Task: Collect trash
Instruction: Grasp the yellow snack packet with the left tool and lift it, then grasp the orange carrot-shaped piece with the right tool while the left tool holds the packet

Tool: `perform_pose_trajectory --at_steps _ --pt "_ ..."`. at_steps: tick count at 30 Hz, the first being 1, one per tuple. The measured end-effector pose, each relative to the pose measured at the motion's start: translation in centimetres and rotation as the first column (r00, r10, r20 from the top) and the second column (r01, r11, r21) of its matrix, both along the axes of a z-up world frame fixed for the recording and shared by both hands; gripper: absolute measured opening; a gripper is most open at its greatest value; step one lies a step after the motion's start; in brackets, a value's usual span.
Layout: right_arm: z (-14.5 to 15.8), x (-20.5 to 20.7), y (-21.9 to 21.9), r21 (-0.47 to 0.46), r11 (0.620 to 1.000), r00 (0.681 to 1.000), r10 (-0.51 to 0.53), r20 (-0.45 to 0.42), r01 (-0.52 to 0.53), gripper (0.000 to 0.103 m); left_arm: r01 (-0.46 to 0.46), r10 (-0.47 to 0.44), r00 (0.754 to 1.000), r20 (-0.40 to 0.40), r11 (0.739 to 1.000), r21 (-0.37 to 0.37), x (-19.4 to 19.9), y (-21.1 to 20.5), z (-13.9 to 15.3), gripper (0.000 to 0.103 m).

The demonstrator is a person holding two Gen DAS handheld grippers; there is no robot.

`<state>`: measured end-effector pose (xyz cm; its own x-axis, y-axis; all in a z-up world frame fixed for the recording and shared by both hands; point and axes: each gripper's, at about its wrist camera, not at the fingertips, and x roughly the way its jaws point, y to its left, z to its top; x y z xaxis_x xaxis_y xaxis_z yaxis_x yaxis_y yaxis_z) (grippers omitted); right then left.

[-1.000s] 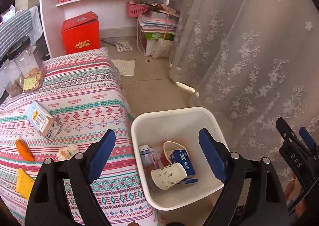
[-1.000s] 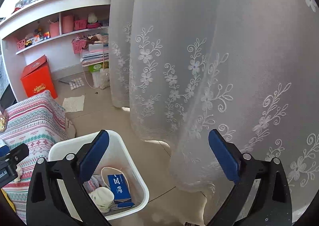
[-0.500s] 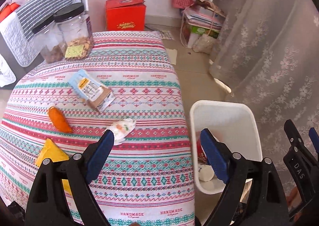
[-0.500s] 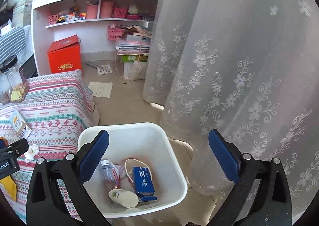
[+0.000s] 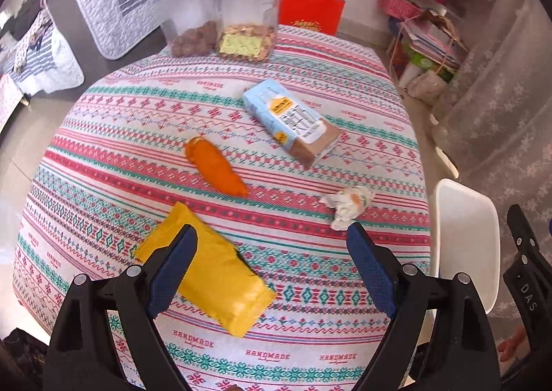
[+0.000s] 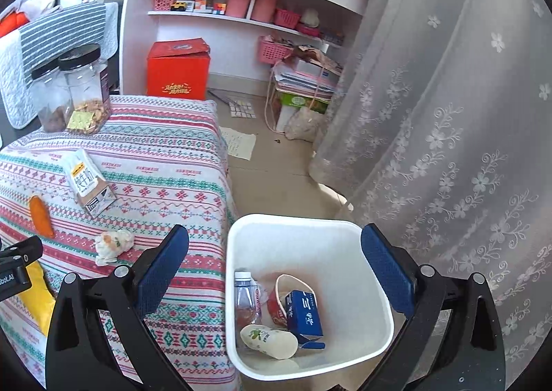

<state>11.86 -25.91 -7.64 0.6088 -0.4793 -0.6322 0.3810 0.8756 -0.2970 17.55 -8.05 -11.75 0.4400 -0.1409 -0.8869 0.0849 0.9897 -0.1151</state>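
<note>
At the lower left of the left wrist view the left gripper (image 5: 270, 275) hangs over the table (image 5: 114, 135) with its jaws spread wide and empty; its left jaw sits above the yellow snack packet (image 5: 220, 284), not touching it as far as can be told. Moving right along the patterned cloth come the orange wrapper (image 5: 215, 166) near centre, the pale blue carton (image 5: 293, 123) lying on its side up and to the right, and the crumpled paper wad (image 5: 348, 206) near the table's right edge. Further right, the rim of the white trash bin (image 5: 464, 235) stands just beside the table.

In the right wrist view the right gripper (image 6: 276, 273) is poised above that bin, jaws released and holding nothing; a plastic bottle (image 6: 245, 297), a paper cup (image 6: 269, 341) and a dark blue box (image 6: 305, 316) already lie inside.

The step in hand looks like picking the next piece, probably the yellow packet. That calls for lowering the left jaws astride it, clenching, then carrying it right to the bin.
</note>
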Motion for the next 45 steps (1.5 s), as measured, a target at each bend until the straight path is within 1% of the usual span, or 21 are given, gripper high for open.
perform_pose_trajectory --at_steps 2,4,7,11,15,16,19,20,24,25,26,28,30,33,34,37,39,41,44,45 --pt "-0.2 0.5 1.0 -0.007 1.0 1.0 0.019 -0.007 -0.019 0.096 -0.037 0.037 0.999 -0.03 0.999 0.0 0.3 1.4 -0.6 0.086" --pt "-0.4 0.8 1.7 -0.01 0.999 0.999 0.032 -0.013 -0.032 0.096 -0.075 0.075 0.995 -0.064 0.997 0.015 0.6 2.8 -1.4 0.086" --pt "-0.5 1.3 2.4 0.003 0.999 0.999 0.037 -0.02 -0.037 0.096 -0.123 0.127 0.983 -0.136 0.992 0.035 1.0 4.3 -3.0 0.086" --pt "-0.8 1.9 2.7 0.015 0.999 0.998 0.047 -0.03 -0.046 0.096 -0.201 0.195 0.945 -0.264 0.98 0.006 1.6 5.7 -5.9 0.086" --pt "-1.1 2.1 2.5 0.023 0.999 0.998 0.05 -0.047 -0.049 0.096 -0.252 0.231 0.911 -0.341 0.968 -0.017 1.9 6.0 -7.8 0.086" --pt "-1.2 2.2 2.4 0.029 0.999 0.998 0.047 -0.051 -0.046 0.096 -0.261 0.237 0.905 -0.353 0.965 -0.02 1.9 6.0 -8.2 0.089" --pt "-1.3 2.4 2.2 0.049 0.998 0.997 0.04 -0.059 -0.037 0.096 -0.267 0.243 0.905 -0.35 0.963 -0.02 2.0 5.6 -8.3 0.096" --pt "-1.3 2.5 2.2 0.054 0.998 0.997 0.04 -0.061 -0.037 0.096 -0.265 0.243 0.906 -0.347 0.964 -0.016 2.0 5.5 -8.4 0.096" --pt "-1.7 2.9 2.9 0.055 0.997 0.996 0.05 -0.075 -0.046 0.096 -0.187 0.189 0.935 -0.299 0.982 0.034 1.7 4.2 -8.5 0.095" --pt "-1.8 3.1 3.1 0.053 0.997 0.995 0.054 -0.079 -0.05 0.096 -0.169 0.175 0.943 -0.283 0.985 0.046 1.5 3.9 -8.4 0.088" --pt "-1.9 3.3 3.4 0.051 0.997 0.995 0.059 -0.084 -0.055 0.096 -0.148 0.157 0.952 -0.264 0.987 0.054 1.3 3.8 -8.2 0.084" --pt "-2.1 3.7 4.0 0.049 0.997 0.993 0.07 -0.091 -0.066 0.096 -0.108 0.119 0.964 -0.239 0.993 0.057 1.0 4.0 -7.7 0.071" --pt "-2.4 4.3 4.9 0.053 0.995 0.991 0.091 -0.101 -0.086 0.096 -0.083 0.089 0.969 -0.229 0.996 0.034 0.9 4.7 -7.3 0.064" --pt "-3.0 5.6 6.7 0.072 0.987 0.981 0.155 -0.118 -0.147 0.096 -0.06 0.056 0.975 -0.216 0.998 -0.015 0.8 6.3 -6.8 0.05" --pt "-3.2 6.1 7.6 0.081 0.981 0.974 0.187 -0.128 -0.178 0.096 -0.055 0.048 0.976 -0.213 0.998 -0.03 0.7 6.9 -6.7 0.043" --pt "-4.1 7.5 10.5 0.084 0.955 0.944 0.293 -0.151 -0.283 0.096 -0.059 0.046 0.978 -0.203 0.996 -0.06 0.3 8.8 -6.7 0.04" --pt "-4.6 8.2 12.4 0.095 0.929 0.913 0.37 -0.171 -0.358 0.096 -0.081 0.065 0.978 -0.2 0.994 -0.076 0.7 10.8 -6.5 0.039" --pt "-5.0 8.8 14.4 0.123 0.893 0.874 0.449 -0.184 -0.433 0.096 -0.117 0.095 0.975 -0.202 0.988 -0.099 0.7 12.4 -6.3 0.039" --pt "-5.4 9.9 17.4 0.192 0.819 0.789 0.573 -0.221 -0.541 0.096 -0.18 0.153 0.97 -0.19 0.974 -0.138 1.2 15.7 -5.6 0.039" --pt "-5.6 10.3 18.3 0.198 0.801 0.769 0.598 -0.227 -0.565 0.096 -0.203 0.174 0.968 -0.181 0.967 -0.153 1.6 16.6 -5.2 0.039"
